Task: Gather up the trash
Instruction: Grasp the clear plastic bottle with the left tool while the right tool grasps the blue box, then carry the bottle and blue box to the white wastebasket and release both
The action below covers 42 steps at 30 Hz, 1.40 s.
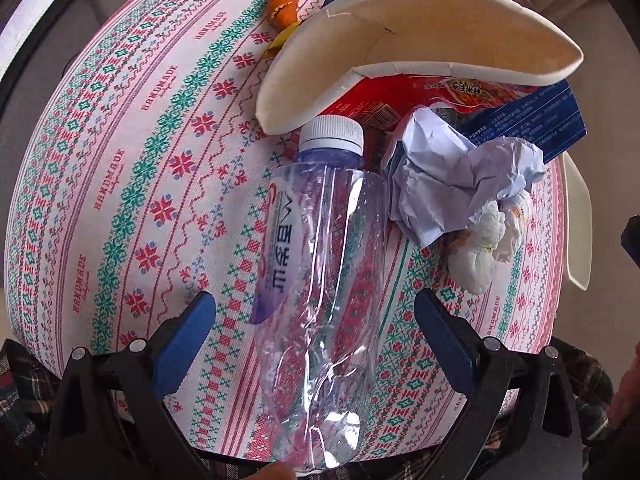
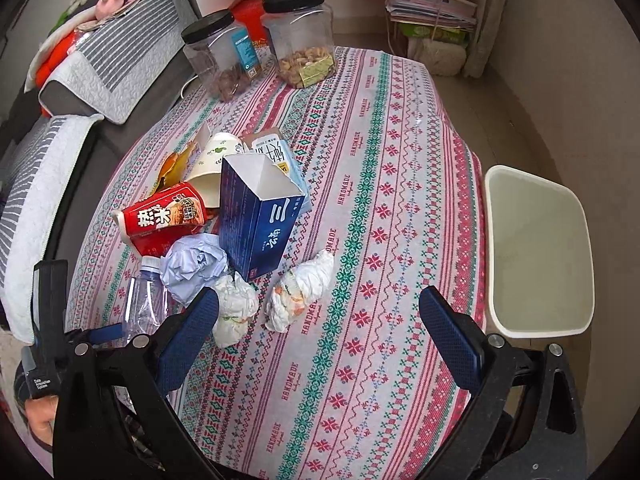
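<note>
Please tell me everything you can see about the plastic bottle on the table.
The plastic bottle is clear, crumpled and looks empty, with a white screw cap on and a purple-white label. It lies on its side on the patterned tablecloth, cap pointing away, between the open fingers of the left gripper, which do not touch it. The crumpled paper lies right beside it.

Readable text, positions given relative to the blue carton (image 2: pixel 260 216): "HANDMADE" is woven repeatedly into the tablecloth (image 2: pixel 360 184) all around it. Carton face carries white Chinese characters, not legible with confidence. Red snack packet (image 2: pixel 164 220) just left of it has large white Chinese characters. Clear bottle (image 1: pixel 320 280), nearer than the carton, has a label with Chinese print, sideways. Black device (image 2: pixel 42 386) far lower left reads "Data Acquisition System".
</note>
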Tool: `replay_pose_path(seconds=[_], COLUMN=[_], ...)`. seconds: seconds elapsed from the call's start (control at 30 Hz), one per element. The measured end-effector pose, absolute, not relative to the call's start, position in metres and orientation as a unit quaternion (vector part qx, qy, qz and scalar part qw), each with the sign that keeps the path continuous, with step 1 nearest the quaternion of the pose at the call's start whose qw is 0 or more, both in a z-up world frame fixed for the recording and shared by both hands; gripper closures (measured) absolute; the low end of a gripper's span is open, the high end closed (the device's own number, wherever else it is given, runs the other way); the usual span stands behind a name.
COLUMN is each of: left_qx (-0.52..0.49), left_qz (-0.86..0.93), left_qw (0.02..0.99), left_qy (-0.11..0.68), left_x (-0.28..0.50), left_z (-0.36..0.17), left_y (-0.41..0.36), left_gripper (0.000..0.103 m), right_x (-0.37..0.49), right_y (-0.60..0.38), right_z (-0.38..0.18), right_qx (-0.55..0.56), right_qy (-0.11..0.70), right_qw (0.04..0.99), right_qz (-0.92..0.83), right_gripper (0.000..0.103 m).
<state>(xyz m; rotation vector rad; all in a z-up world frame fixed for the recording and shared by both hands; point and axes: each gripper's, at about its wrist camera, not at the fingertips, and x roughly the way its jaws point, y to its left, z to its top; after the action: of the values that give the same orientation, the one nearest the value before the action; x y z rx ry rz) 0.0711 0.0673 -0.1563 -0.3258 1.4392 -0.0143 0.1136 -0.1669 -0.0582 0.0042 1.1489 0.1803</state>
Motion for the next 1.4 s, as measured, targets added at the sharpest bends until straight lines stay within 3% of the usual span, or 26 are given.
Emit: replay_pose_path(seconds=[0.03,0.2,0.5,0.63,0.73,0.77,0.9,1.4], left_qx=[-0.148,-0.087,-0.123,-0.117,-0.115,-0.115,-0.111,-0.077], left_qz=[-0.008,-0.007,-0.044,-0.047,-0.035,-0.032,-0.020,-0.019], left_qw=[0.737,0.756,0.823,0.840,0.847,0.851,0.863,0.890], left_qy=[0.659,0.649,0.553,0.528,0.517,0.512,0.493,0.449], left_x=[0.072,0.059,0.004,-0.015,-0.008,-0.009,0.000,0.017], left_z=[-0.159,-0.164,-0.102,-0.080,-0.066,-0.060,-0.040,0.009], left_y=[0.065,0.047,0.066,0.070,0.071,0.072,0.079,0.047], left_gripper=[0.008,0.043,0.045,0.045,0.045,0.045,0.045,0.045], right_x=[0.119,0.146,0.179,0.188,0.195,0.195,0.189,0.167], right_y=[-0.165,-0.162,-0.141,-0.138,-0.140,-0.141,-0.139,-0.197], right_z=[-0.063,-0.084,-0.106,-0.112,-0.120,-0.120,-0.108,-0.026], right_qx=[0.000,0.021,0.023,0.025,0.056,0.073,0.078,0.132], right_qy=[0.545,0.550,0.554,0.556,0.571,0.573,0.560,0.447], right_qw=[0.833,0.826,0.813,0.809,0.792,0.788,0.793,0.856], right_qz=[0.089,0.121,0.175,0.191,0.207,0.214,0.227,0.223], right_gripper=[0.007,0.007,0.007,0.014,0.035,0.048,0.060,0.064])
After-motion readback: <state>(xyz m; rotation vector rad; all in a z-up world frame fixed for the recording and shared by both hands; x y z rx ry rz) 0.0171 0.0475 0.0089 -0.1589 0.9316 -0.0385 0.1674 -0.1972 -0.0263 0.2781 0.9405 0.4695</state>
